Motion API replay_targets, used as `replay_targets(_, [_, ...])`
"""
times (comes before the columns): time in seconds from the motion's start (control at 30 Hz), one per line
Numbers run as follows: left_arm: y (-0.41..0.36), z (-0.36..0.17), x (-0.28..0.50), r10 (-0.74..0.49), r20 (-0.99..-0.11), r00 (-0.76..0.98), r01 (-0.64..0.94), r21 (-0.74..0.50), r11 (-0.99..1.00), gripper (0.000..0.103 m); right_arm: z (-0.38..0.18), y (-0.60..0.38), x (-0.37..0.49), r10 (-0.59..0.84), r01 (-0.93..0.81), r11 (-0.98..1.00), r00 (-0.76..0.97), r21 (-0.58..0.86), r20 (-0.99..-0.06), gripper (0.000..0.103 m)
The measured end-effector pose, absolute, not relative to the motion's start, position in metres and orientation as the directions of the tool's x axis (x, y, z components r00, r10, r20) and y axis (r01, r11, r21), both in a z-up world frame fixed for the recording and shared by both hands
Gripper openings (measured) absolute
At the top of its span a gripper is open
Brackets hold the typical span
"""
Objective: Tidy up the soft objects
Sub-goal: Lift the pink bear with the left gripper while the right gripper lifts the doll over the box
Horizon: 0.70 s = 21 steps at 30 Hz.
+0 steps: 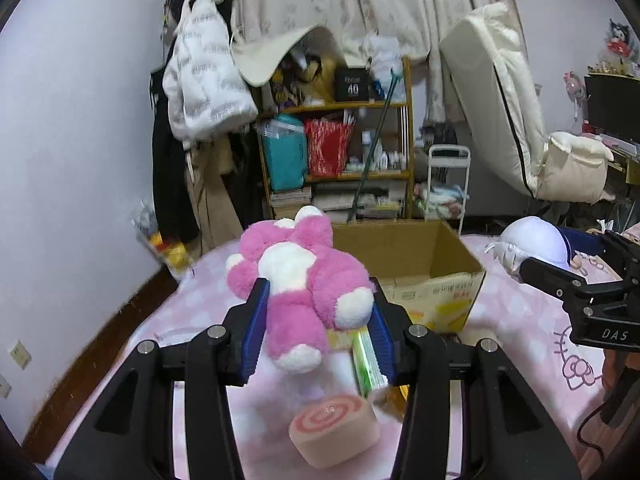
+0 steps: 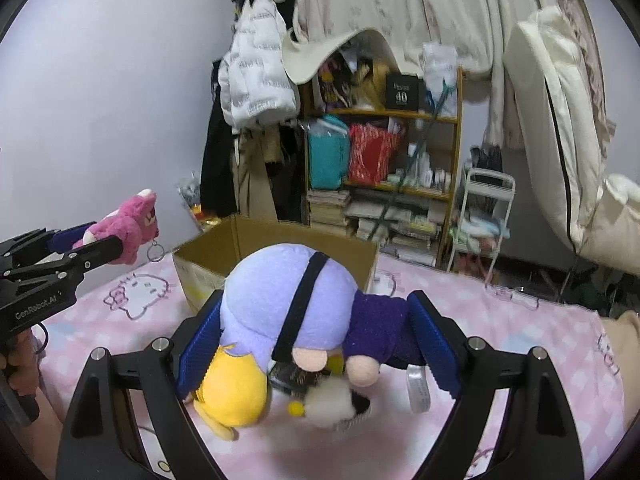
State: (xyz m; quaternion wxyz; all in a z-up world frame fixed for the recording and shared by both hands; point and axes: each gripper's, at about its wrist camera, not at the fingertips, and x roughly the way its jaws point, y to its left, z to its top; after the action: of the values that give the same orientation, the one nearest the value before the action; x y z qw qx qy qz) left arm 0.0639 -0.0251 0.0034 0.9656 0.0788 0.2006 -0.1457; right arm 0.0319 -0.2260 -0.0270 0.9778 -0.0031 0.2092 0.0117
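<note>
My left gripper (image 1: 316, 320) is shut on a pink and white plush bear (image 1: 300, 276) and holds it above the pink bed, just left of an open cardboard box (image 1: 416, 264). In the right wrist view the bear (image 2: 128, 228) hangs in that gripper at the far left. My right gripper (image 2: 316, 340) is shut on a lavender and purple plush doll (image 2: 288, 304) with a yellow part, held above the bed in front of the box (image 2: 224, 248). A pink swirl cushion (image 1: 334, 436) lies on the bed below the left gripper.
A green packet (image 1: 366, 356) lies by the box. The bed sheet (image 1: 520, 320) is pink with cat prints. A cluttered wooden shelf (image 1: 340, 152), hanging coats (image 1: 200, 92) and a white trolley (image 1: 448, 184) stand behind the bed. A leaning mattress (image 1: 492, 92) is at the right.
</note>
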Motion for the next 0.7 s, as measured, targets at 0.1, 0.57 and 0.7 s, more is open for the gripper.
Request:
replay_targets(0.1, [-0.025, 0.019, 0.064, -0.26, -0.387, 0.884, 0.314, 0.083, 0.946, 0.046, -0.012, -0.223, 0.034, 0.023, -0.033, 0.999, 0.923, -0.019, -0.384, 0.093])
replay_targets(0.57, [-0.044, 0.089, 0.097, -0.303, -0.26, 0.917, 0.333, 0.08, 0.939, 0.046, 0.041, -0.216, 0.065, 0.007, -0.032, 0.996, 0.963, -0.088, -0.27, 0.093])
replay_targets(0.7, [-0.049, 0.08, 0.112, -0.307, -0.264, 0.914, 0.342, 0.096, 0.935, 0.046, 0.039, -0.22, 0.076, 0.005, -0.021, 0.998, 0.965, -0.058, -0.261, 0.093])
